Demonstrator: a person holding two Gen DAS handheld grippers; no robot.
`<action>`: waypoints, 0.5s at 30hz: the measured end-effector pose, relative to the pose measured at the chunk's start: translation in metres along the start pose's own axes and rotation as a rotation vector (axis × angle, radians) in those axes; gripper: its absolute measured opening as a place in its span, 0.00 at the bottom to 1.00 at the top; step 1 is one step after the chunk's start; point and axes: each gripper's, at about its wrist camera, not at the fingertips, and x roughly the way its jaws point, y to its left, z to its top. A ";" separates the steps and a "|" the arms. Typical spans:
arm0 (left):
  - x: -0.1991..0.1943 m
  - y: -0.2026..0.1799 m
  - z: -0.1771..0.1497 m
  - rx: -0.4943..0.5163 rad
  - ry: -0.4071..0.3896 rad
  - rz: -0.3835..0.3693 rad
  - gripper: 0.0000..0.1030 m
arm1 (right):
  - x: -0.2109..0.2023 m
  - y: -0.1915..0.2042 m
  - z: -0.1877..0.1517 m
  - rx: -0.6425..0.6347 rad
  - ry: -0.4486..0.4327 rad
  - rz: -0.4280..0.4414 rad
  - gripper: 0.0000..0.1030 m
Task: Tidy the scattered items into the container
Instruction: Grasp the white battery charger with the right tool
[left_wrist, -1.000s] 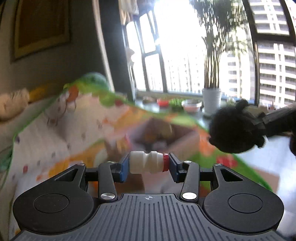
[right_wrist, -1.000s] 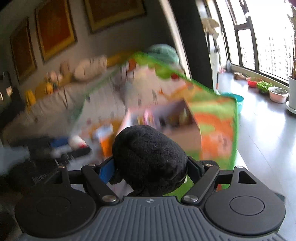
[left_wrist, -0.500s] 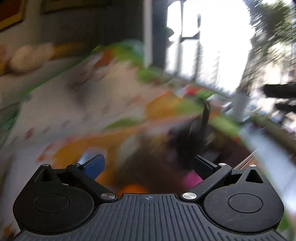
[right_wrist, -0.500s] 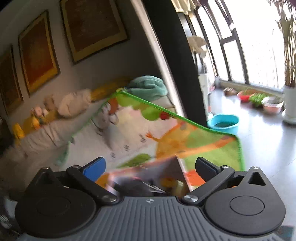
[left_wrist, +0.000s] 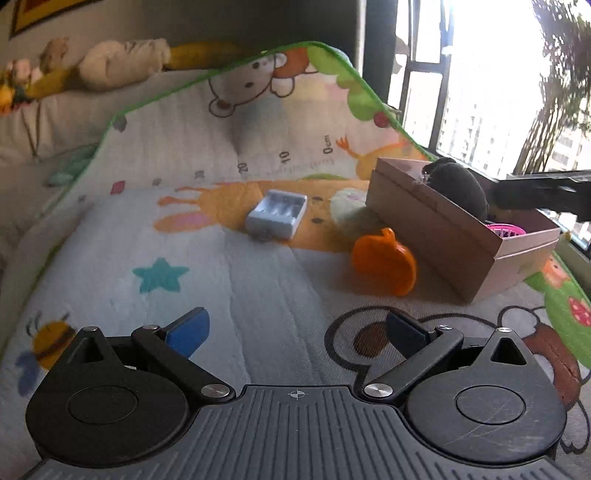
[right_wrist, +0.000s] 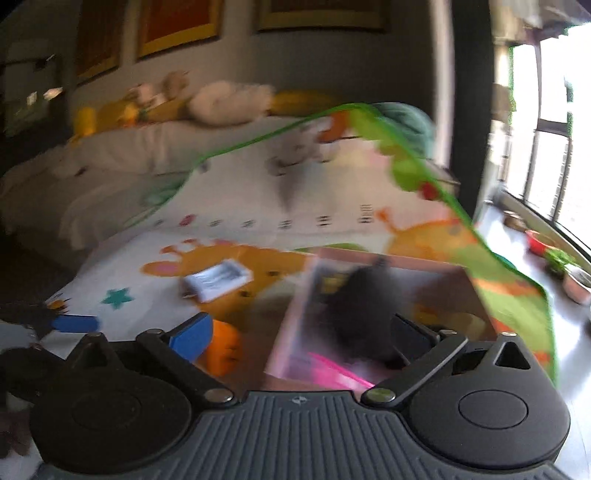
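The left tool sits in the lower middle of the left wrist view, its jaws spread wide with nothing between them. Its blue-padded finger angles up left of centre and the dark-padded one mirrors it right of centre, both tilted inward from the black linkage arms.

The right tool fills the lower part of the right wrist view, jaws likewise spread apart and empty, a blue pad at lower left and a dark pad at lower right. That view is blurred.

The right tool also shows as a dark bar at the right edge of the left wrist view, and the left tool's blue pad shows at the far left edge of the right wrist view.
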 end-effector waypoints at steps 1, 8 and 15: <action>0.000 0.001 -0.001 -0.015 0.010 -0.004 1.00 | 0.010 0.009 0.010 -0.026 0.032 0.029 0.76; -0.006 0.017 -0.004 -0.122 -0.008 -0.020 1.00 | 0.129 0.049 0.075 -0.039 0.316 0.199 0.99; -0.007 0.024 -0.004 -0.158 -0.005 -0.041 1.00 | 0.230 0.087 0.091 -0.212 0.459 0.165 1.00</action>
